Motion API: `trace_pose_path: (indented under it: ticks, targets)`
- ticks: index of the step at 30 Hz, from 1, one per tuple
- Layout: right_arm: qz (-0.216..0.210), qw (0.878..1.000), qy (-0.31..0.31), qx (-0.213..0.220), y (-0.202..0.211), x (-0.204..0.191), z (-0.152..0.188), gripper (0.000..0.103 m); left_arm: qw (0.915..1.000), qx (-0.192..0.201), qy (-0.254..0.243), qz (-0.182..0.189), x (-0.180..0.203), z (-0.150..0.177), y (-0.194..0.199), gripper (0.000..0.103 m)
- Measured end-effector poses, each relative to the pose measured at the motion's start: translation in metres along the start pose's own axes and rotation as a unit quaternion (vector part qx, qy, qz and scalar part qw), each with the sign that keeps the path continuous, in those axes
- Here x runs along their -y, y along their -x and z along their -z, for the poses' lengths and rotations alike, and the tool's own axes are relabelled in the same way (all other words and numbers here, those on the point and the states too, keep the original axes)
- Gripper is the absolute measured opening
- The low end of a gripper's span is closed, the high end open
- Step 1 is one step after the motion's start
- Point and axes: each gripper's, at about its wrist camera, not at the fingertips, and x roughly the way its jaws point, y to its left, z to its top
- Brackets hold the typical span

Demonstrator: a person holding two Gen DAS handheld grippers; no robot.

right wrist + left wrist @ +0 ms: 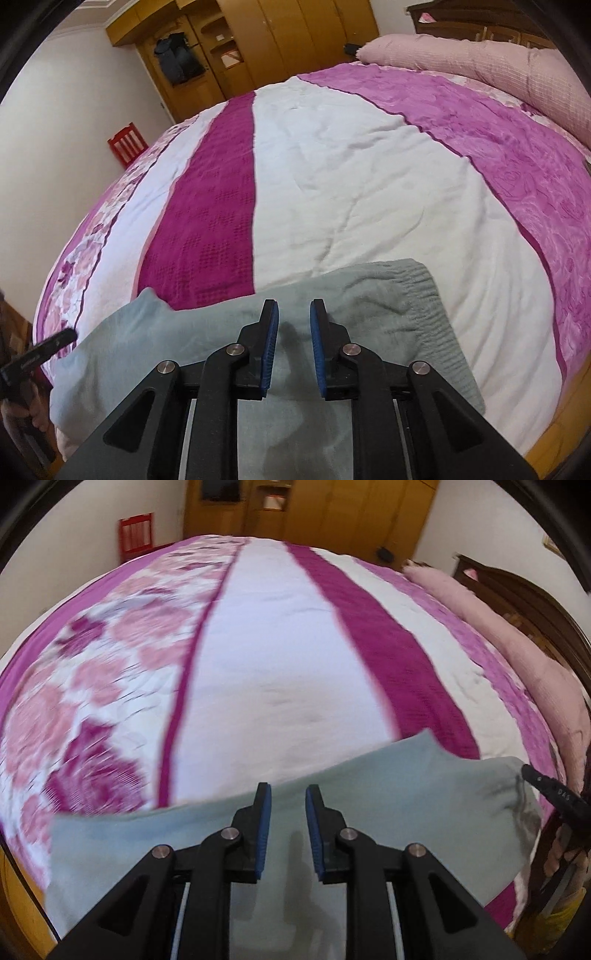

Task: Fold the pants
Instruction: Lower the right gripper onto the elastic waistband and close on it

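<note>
Pale grey-green pants (369,805) lie flat near the front edge of the bed, also in the right wrist view (207,332). Their ribbed elastic waistband (432,317) is at the right end. My left gripper (288,794) is open and empty, hovering over the pants' far edge. My right gripper (294,308) is open and empty above the pants near the waistband end. The right gripper's tip (543,782) shows at the right edge of the left wrist view, and the left gripper's tip (51,343) shows at the left edge of the right wrist view.
The bed is covered by a white, magenta and floral-striped blanket (351,177). A long pink pillow (480,62) lies along the dark headboard at the right. A wooden wardrobe (280,40) and a red chair (127,144) stand beyond the bed.
</note>
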Motion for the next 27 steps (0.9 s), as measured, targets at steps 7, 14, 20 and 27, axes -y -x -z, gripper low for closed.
trace_pose_path:
  ticks: [7, 14, 20, 27]
  targets:
    - [-0.004, 0.999, 0.03, -0.026, -0.026, -0.014, 0.009, 0.018, 0.997, -0.01, -0.065, 0.04, 0.072, -0.02, -0.026, 0.019]
    - [0.086, 0.995, -0.002, -0.042, -0.048, 0.014, 0.01, 0.0, 0.992, -0.05, -0.102, 0.056, 0.131, -0.018, -0.08, 0.019]
    - [0.029, 0.998, -0.047, -0.035, -0.038, 0.046, 0.008, 0.0, 0.9927, -0.034, -0.113, 0.025, 0.139, -0.014, -0.102, 0.02]
    - [-0.033, 0.996, -0.076, 0.027, 0.013, 0.076, 0.004, 0.043, 0.9927, -0.028, -0.114, 0.026, 0.135, -0.012, -0.104, 0.02]
